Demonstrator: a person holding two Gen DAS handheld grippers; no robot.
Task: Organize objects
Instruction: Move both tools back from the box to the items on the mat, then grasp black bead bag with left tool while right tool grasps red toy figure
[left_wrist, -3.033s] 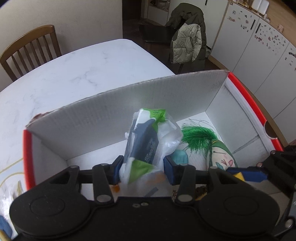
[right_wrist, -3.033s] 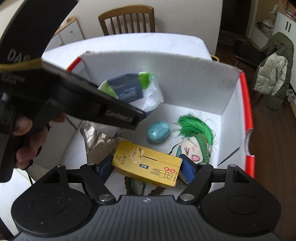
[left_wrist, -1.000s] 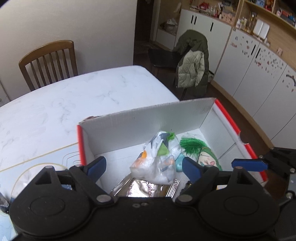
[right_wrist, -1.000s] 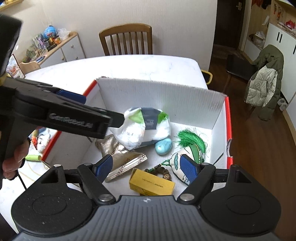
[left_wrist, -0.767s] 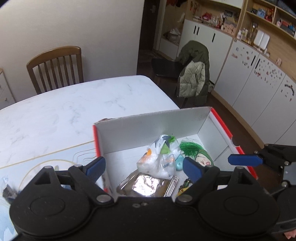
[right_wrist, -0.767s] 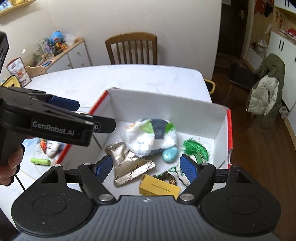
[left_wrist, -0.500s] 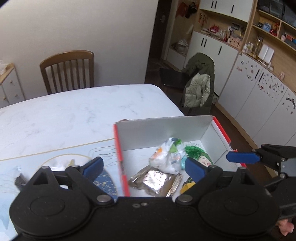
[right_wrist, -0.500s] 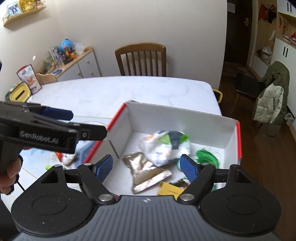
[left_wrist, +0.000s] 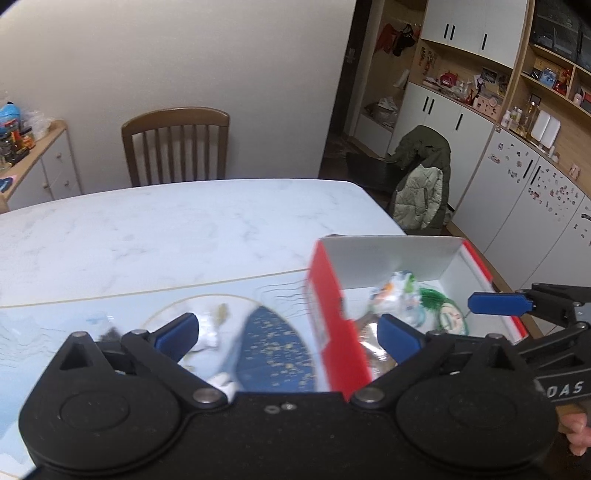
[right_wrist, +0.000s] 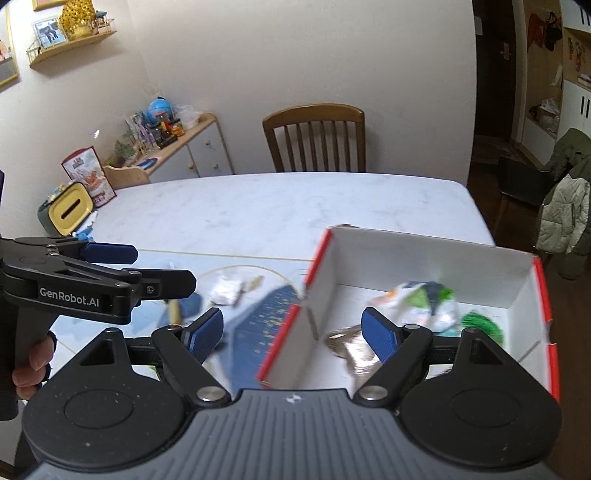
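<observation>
A red-and-white cardboard box (left_wrist: 332, 321) (right_wrist: 436, 254) stands on the table at the right. Inside lie a white plastic bag with green print (right_wrist: 424, 299) (left_wrist: 395, 299), a silver foil packet (right_wrist: 347, 345) and a green-haired doll (right_wrist: 484, 323) (left_wrist: 448, 312). My left gripper (left_wrist: 288, 330) is open and empty, held above the box's left wall and the placemat (left_wrist: 273, 350). My right gripper (right_wrist: 293, 334) is open and empty too, above the box's near-left corner. Small loose items (right_wrist: 227, 286) (left_wrist: 210, 328) lie blurred on the placemat left of the box.
A wooden chair (right_wrist: 316, 138) (left_wrist: 177, 146) stands behind the white marble table (right_wrist: 280, 206). A sideboard with toys (right_wrist: 162, 129) is at the left, with a yellow box (right_wrist: 72, 210) near the table edge. A coat-draped chair (left_wrist: 421, 188) stands at the right.
Both grippers let go of their items into the box, opened, and have drawn back, up and to the left. The placemat and its loose items have come into view.
</observation>
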